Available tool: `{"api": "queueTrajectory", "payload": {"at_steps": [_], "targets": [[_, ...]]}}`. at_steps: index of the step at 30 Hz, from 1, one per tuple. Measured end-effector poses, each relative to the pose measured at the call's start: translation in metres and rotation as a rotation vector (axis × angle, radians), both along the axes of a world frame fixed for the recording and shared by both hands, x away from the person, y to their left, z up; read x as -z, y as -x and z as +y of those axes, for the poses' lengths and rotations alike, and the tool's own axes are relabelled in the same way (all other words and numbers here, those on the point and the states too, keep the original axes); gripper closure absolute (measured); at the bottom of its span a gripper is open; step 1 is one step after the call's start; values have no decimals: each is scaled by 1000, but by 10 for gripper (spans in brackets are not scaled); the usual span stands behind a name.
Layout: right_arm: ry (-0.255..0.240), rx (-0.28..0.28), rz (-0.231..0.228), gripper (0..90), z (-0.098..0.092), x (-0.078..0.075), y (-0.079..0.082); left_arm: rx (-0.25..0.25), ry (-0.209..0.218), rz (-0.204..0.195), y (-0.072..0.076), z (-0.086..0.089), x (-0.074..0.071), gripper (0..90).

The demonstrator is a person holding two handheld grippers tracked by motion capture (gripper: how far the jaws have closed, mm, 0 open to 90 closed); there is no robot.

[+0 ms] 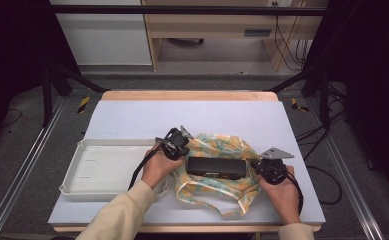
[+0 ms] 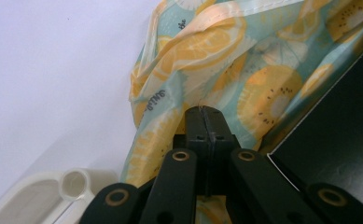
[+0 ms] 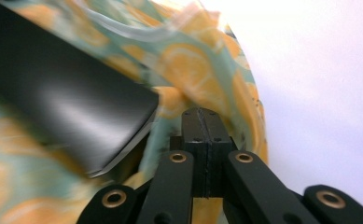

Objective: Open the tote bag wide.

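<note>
The black box [image 1: 216, 167] lies flat on the citrus-print bag [image 1: 217, 192], long axis running straight from one gripper to the other. The left gripper [image 1: 183, 148] sits at the box's left end, jaws pressed together; whether a fold of bag fabric [image 2: 207, 56] is caught in the tips is hard to tell. The right gripper [image 1: 258, 166] sits at the opposite end, jaws likewise together, with the box [image 3: 62, 93] up and to the left of its tips and fabric just ahead. Both hands look about equally near. Any coming pull likely runs outward along that axis. The white tray [image 1: 77, 175] waits beyond the left gripper.
</note>
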State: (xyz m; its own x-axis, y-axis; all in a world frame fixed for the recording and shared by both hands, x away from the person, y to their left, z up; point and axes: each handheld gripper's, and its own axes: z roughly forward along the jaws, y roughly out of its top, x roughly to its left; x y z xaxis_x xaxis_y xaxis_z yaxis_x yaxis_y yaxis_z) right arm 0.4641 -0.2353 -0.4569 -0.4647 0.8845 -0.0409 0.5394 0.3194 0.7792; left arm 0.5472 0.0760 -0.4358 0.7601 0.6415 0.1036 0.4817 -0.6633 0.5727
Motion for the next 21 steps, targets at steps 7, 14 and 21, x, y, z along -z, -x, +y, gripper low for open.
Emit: {"api": "queueTrajectory", "payload": {"at_steps": [7, 14, 21], "targets": [[17, 40, 67, 900, -9, 18, -21, -16, -41, 25, -5, -1, 7, 900], [40, 49, 88, 900, -8, 21, -24, -14, -73, 40, -5, -3, 13, 900], [-1, 33, 19, 900, -8, 2, -13, -10, 27, 5, 5, 6, 1, 900]]}}
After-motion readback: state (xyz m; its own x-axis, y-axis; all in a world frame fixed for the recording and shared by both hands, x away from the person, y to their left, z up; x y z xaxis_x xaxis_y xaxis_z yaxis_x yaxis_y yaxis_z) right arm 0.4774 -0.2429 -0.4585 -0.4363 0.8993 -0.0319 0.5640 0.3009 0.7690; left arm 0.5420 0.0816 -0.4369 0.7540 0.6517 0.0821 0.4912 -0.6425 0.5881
